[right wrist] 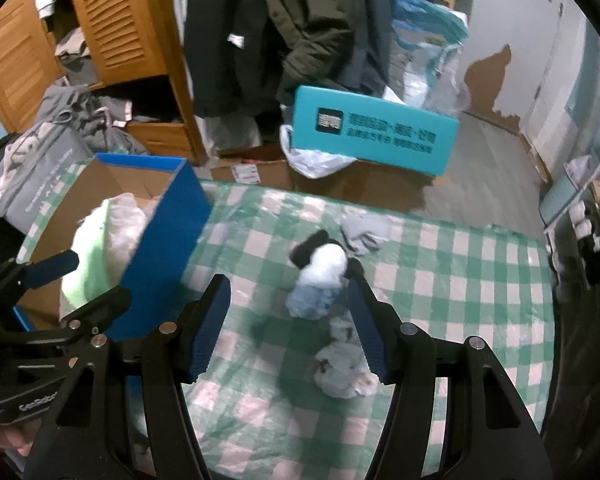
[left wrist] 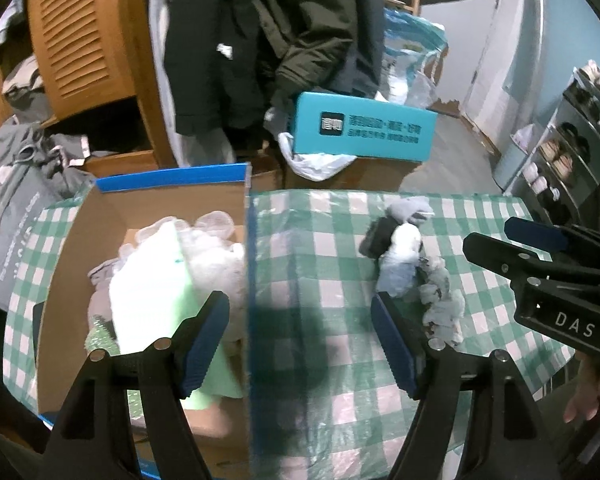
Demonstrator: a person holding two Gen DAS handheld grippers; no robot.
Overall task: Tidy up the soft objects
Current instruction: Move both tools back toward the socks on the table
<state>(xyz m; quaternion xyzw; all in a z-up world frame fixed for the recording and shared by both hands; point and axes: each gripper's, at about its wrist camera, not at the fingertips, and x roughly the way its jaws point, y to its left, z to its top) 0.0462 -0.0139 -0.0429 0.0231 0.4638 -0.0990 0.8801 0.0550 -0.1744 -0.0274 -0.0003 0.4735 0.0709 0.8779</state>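
Both grippers hang over the bench (right wrist: 460, 248), its green-and-white check cloth under clear plastic. The left gripper (left wrist: 300, 340) has its jaws wide, nothing between them, straddling the blue wall of the box (left wrist: 247, 264); one pad sits over the box's contents, the other over the cloth. The box stands on the left of the bench, already stuffed with soft things: a pale green cloth (left wrist: 156, 292) and white fluffy pieces (left wrist: 216, 256).

The right gripper (right wrist: 286, 328) is spread wide too and holds nothing. Out on the cloth lies the loose pile: a white and pale-blue roll (right wrist: 320, 280), a black piece (right wrist: 310, 250) touching its far end, a grey sock (right wrist: 362, 232) just beyond, and a crumpled white bundle (right wrist: 342, 364) nearest the camera, by the right pad. No pad touches any of them.

A teal carton (right wrist: 374, 134) sits beyond the bench's far edge.
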